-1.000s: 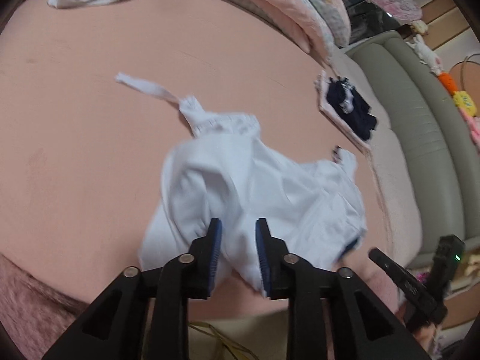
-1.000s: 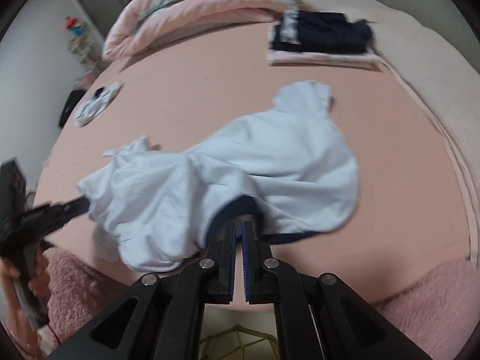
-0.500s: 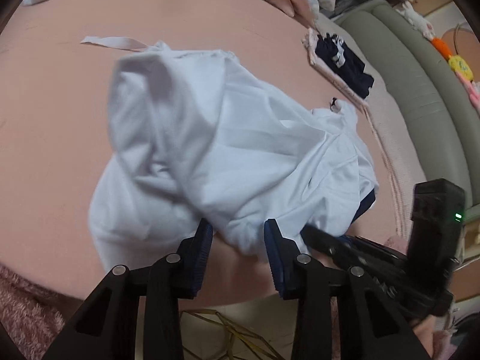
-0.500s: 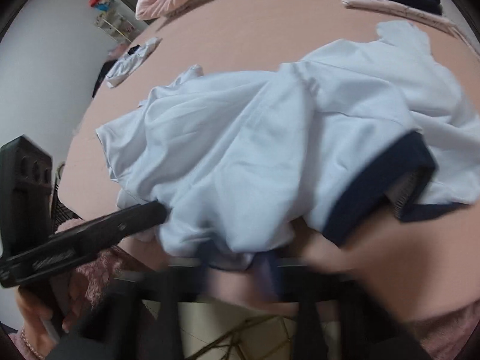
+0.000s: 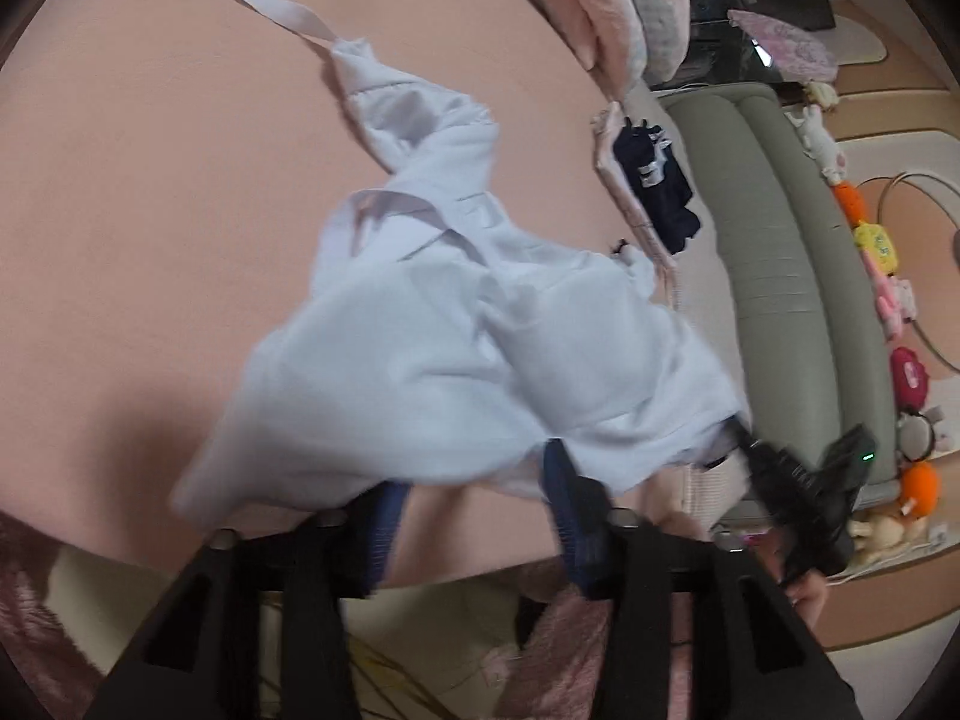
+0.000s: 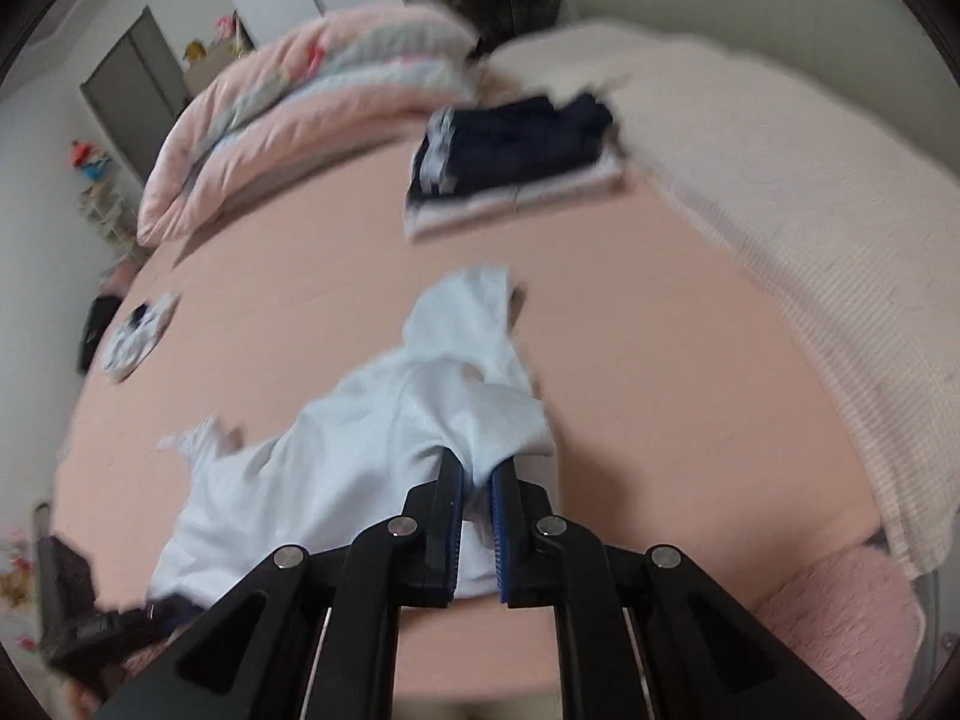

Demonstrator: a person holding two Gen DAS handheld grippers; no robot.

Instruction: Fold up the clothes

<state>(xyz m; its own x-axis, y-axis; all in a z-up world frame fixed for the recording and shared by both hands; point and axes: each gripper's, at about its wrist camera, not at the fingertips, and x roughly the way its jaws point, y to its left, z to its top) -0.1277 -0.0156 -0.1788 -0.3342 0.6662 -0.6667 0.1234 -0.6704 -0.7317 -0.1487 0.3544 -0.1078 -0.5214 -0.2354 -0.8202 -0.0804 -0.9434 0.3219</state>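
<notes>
Your white garment (image 5: 456, 372) lies crumpled on the pink bed sheet (image 5: 150, 210), in the near half of the sheet, with a long white strap trailing toward the sheet's far side. Its shape is hard to read: folds overlap and both views are smeared by motion.

Your left gripper (image 5: 474, 498) sits at the near edge of the sheet, and its jaws have just been opening. They stand fairly wide, with the garment's hem draped over their tips. The blue pads (image 5: 384, 516) are half hidden under cloth, and they do not look pressed on it.

Your right gripper (image 6: 477, 489) is nearly closed, pinching a bunch of the white fabric. How much cloth sits between the pads is hidden by the fingers themselves. From the left wrist view this gripper appears only as a dark blurred shape at the sheet's right near corner, at the garment's navy-trimmed edge.

A folded stack of dark clothes (image 6: 516, 150) rests at the sheet's far right side, a small crumpled piece (image 6: 135, 339) at its far left.
</notes>
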